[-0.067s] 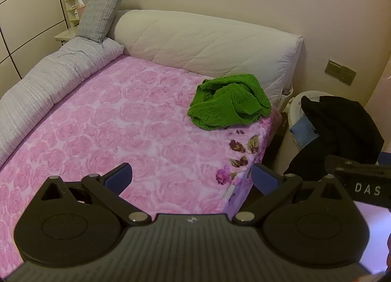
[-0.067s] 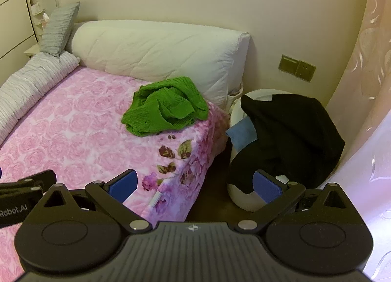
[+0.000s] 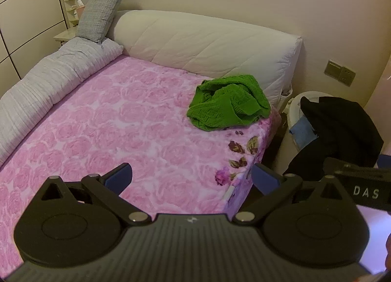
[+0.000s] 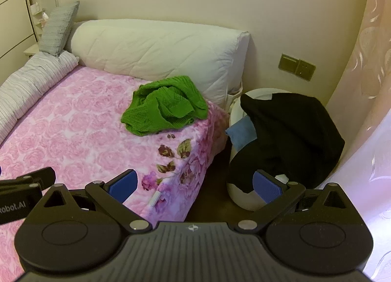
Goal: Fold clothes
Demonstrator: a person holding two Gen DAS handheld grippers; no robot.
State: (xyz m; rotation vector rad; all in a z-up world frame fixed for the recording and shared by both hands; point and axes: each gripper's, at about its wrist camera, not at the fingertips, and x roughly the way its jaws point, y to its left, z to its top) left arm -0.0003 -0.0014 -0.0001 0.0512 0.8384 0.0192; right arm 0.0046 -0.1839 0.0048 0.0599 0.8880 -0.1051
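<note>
A crumpled green knitted sweater (image 3: pixel 228 105) (image 4: pixel 166 107) lies on the pink rose-patterned bed (image 3: pixel 117 130) (image 4: pixel 61 133), near its far right corner by the white headboard cushion. A black garment (image 3: pixel 339 123) (image 4: pixel 290 130) is draped over a white basket beside the bed, with a blue cloth (image 4: pixel 240 134) under it. My left gripper (image 3: pixel 191 177) is open above the bed's near part, well short of the sweater, holding nothing. My right gripper (image 4: pixel 194 184) is open over the bed's corner and the floor gap, also holding nothing.
A white padded headboard cushion (image 3: pixel 207 45) runs along the wall. A rolled grey-striped duvet (image 3: pixel 48 86) lies along the bed's left side with a grey pillow (image 3: pixel 100 15) behind it. The white basket (image 4: pixel 244 199) stands right of the bed. A pale curtain (image 4: pixel 366 111) hangs at far right.
</note>
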